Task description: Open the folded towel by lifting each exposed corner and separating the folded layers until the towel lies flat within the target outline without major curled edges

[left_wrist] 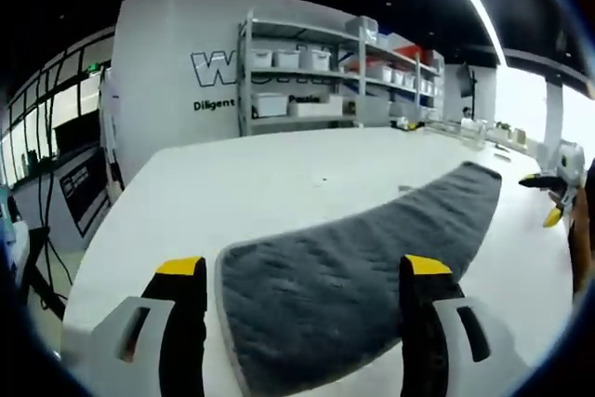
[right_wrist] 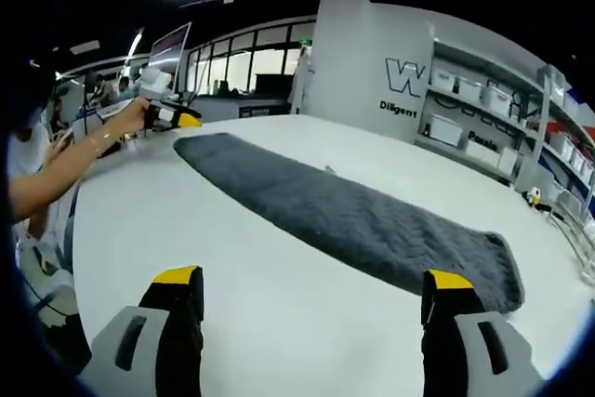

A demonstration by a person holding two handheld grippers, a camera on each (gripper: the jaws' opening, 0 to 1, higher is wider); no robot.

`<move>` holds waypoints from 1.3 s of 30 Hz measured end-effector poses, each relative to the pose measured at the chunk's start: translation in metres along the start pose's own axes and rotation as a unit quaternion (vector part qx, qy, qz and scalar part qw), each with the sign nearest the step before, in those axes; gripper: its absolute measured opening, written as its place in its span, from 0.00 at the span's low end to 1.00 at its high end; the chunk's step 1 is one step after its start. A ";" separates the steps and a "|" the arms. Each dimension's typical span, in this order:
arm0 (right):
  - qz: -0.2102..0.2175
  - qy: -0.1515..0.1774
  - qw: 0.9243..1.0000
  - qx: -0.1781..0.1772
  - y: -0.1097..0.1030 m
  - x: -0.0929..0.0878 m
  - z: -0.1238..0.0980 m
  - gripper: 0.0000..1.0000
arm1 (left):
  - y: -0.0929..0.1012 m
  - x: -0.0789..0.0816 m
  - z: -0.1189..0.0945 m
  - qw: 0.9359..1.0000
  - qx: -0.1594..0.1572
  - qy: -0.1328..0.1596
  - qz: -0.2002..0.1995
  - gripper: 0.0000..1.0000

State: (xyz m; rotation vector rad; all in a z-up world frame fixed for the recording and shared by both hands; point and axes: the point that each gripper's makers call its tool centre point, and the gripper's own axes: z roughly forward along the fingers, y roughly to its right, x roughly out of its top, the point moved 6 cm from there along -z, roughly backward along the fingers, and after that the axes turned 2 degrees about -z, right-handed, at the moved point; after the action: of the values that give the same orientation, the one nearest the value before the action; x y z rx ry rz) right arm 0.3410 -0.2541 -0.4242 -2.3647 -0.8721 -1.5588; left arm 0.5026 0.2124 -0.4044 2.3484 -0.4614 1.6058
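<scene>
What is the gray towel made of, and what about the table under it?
The gray towel looks like soft, fluffy cloth, maybe microfiber: its surface is fuzzy and matte with little ridges. The white table looks smooth and hard with a slight sheen, perhaps laminate or painted board; the pictures can't settle which.
</scene>
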 end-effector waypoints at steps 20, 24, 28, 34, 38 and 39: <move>0.001 0.006 1.000 0.012 -0.004 -0.010 0.011 0.99 | -0.055 -0.021 0.038 0.999 0.030 0.008 -0.045 0.52; 0.002 -0.001 1.000 0.009 0.000 -0.014 0.014 0.99 | -0.053 -0.026 0.043 0.999 0.026 0.006 -0.038 0.40; 0.006 -0.003 1.000 0.006 0.002 -0.017 0.014 0.99 | -0.059 -0.031 0.048 0.999 0.032 -0.004 -0.039 0.38; 0.005 -0.006 1.000 0.007 0.001 -0.019 0.016 0.99 | -0.060 -0.036 0.049 0.999 0.034 -0.007 -0.019 0.29; 0.008 -0.005 1.000 0.007 0.002 -0.019 0.016 0.99 | -0.059 -0.035 0.050 0.999 0.029 -0.009 -0.011 0.24; 0.008 -0.005 1.000 0.006 0.002 -0.020 0.015 0.99 | -0.059 -0.034 0.049 0.999 0.035 -0.010 0.002 0.22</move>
State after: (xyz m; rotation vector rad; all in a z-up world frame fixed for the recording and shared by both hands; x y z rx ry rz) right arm 0.3486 -0.2560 -0.4480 -2.3670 -0.8618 -1.5322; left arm 0.5561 0.2518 -0.4555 2.4175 -0.4211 1.6269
